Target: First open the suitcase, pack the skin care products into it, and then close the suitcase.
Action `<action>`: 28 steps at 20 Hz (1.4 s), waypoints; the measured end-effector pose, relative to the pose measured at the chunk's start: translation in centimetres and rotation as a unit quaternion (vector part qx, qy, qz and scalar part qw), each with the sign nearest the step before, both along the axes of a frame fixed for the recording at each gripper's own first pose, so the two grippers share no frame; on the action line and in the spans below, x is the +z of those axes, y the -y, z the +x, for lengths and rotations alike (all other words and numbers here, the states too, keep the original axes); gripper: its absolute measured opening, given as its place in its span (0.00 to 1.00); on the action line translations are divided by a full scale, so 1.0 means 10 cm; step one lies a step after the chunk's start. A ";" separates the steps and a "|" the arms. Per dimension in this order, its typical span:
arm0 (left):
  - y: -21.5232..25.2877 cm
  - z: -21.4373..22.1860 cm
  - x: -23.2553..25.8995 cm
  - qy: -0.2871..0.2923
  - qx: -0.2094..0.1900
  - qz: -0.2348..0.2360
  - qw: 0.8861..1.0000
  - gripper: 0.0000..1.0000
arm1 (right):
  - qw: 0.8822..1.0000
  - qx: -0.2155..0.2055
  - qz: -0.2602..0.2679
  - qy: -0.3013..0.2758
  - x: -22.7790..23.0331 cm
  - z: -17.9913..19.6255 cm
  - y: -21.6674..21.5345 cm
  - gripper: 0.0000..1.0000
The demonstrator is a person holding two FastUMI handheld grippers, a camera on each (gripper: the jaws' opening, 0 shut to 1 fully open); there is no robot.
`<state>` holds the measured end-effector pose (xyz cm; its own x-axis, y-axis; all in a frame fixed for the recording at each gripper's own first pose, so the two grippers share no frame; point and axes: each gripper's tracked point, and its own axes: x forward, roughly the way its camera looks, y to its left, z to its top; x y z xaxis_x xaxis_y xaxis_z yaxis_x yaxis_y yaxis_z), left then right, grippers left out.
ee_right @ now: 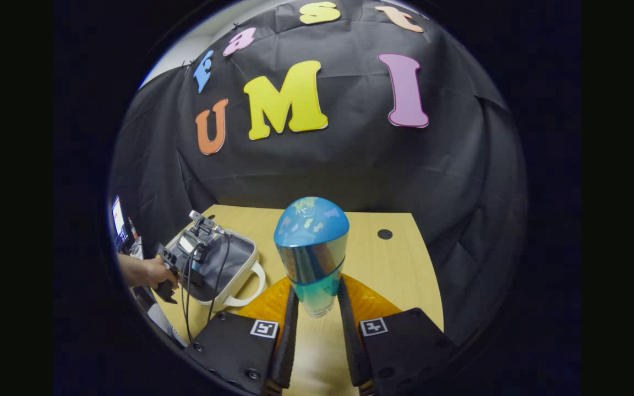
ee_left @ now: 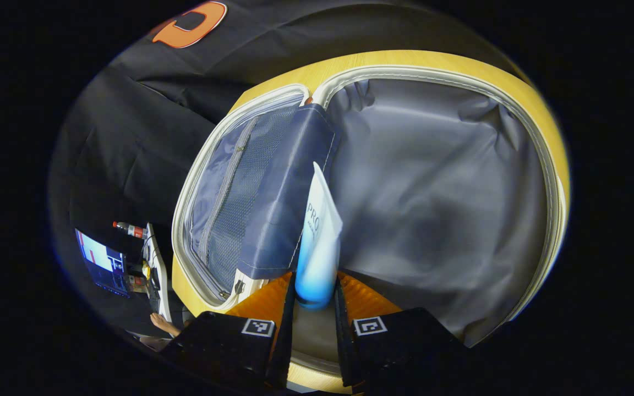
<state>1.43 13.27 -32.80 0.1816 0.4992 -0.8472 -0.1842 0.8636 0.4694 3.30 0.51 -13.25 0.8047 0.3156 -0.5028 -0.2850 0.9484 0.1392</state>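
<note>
- In the left gripper view the left tool point(ee_left: 315, 300) is clamped on a white-and-blue skin care tube point(ee_left: 318, 242), both fingers pressing its blue lower end, its flat sealed end pointing away.
- The tube hangs over the open suitcase point(ee_left: 542, 132), above the grey fabric lining point(ee_left: 438, 187) of the right half.
- The left half has a mesh zip pocket point(ee_left: 229, 209), with a dark blue fabric flap point(ee_left: 284, 192) lying across the hinge between the halves.
- The suitcase lies on a light wooden desk point(ee_left: 273, 82).
- In the right gripper view the right tool point(ee_right: 317, 308) grips a clear bottle with a blue domed cap point(ee_right: 311, 247), upright, fingers pressed on its lower body.
- At the far left of that view a hand point(ee_right: 154, 272) holds the left tool over the open suitcase point(ee_right: 240, 264), with cables trailing.
- A round dark hole point(ee_right: 384, 234) shows in the desk point(ee_right: 399, 269) to the far right.
</note>
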 end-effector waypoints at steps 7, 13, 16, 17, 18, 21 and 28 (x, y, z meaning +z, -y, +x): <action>0.01 0.01 -0.06 -0.048 0.049 -0.005 0.998 0.41 | 1.000 -0.013 -0.001 -0.002 -0.02 -0.18 0.24 0.37; 0.02 0.02 -0.06 -0.058 0.038 -0.010 0.998 0.45 | 1.000 -0.015 0.002 -0.012 -0.12 -0.32 0.36 0.37; 0.04 0.02 -0.05 -0.055 0.033 -0.020 0.998 0.46 | 1.000 -0.012 0.007 -0.010 -0.10 -0.32 0.33 0.37; 0.08 0.03 -0.05 -0.047 0.031 -0.032 0.998 0.47 | 1.000 -0.010 0.008 -0.009 -0.09 -0.32 0.30 0.37; 0.12 0.06 -0.03 -0.037 0.027 -0.046 0.998 0.56 | 1.000 -0.005 0.008 -0.008 -0.08 -0.32 0.25 0.37; 0.23 0.06 0.00 -0.001 0.026 -0.085 0.996 0.78 | 1.000 0.014 0.005 -0.005 -0.05 -0.32 0.05 0.37; 0.27 0.12 1.02 0.233 0.007 -0.180 0.956 0.96 | 0.994 0.106 0.018 -0.002 0.15 -0.08 -1.12 0.37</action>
